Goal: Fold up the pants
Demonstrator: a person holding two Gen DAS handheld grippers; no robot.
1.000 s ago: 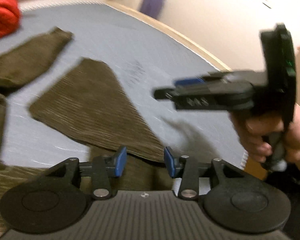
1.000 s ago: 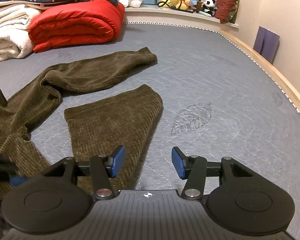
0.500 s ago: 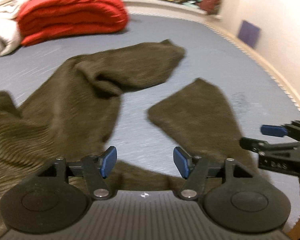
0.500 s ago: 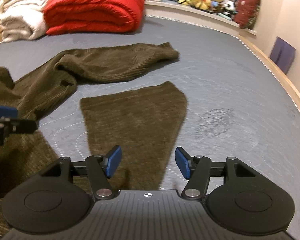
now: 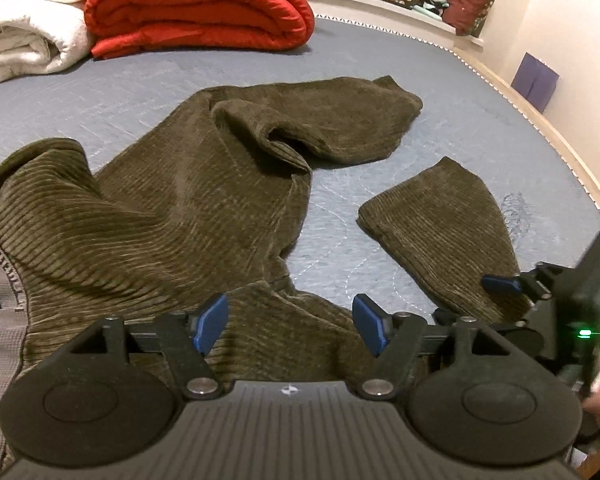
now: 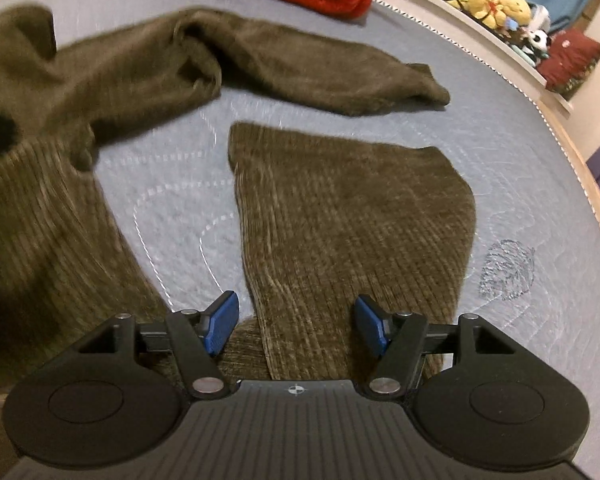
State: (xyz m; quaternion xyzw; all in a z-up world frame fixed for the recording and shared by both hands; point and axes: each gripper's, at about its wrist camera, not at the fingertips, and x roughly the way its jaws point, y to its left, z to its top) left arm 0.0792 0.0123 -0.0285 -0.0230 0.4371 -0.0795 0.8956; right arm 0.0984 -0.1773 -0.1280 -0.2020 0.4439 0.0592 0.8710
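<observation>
The brown corduroy pants (image 5: 172, 216) lie spread out and wrinkly on the gray-blue mattress (image 5: 480, 128). One leg bends away toward the red blanket (image 5: 196, 4). The other leg lies flat on the side near the wall. The left gripper (image 5: 290, 326) tilts down over the middle of the pants, and its jaws are opening with nothing pinched in them. The right gripper (image 6: 296, 326) tilts down over the flat leg, and its jaws are opening too, not squeezing the cloth. A white blanket (image 5: 24, 36) sits beside the red blanket, past the pants.
</observation>
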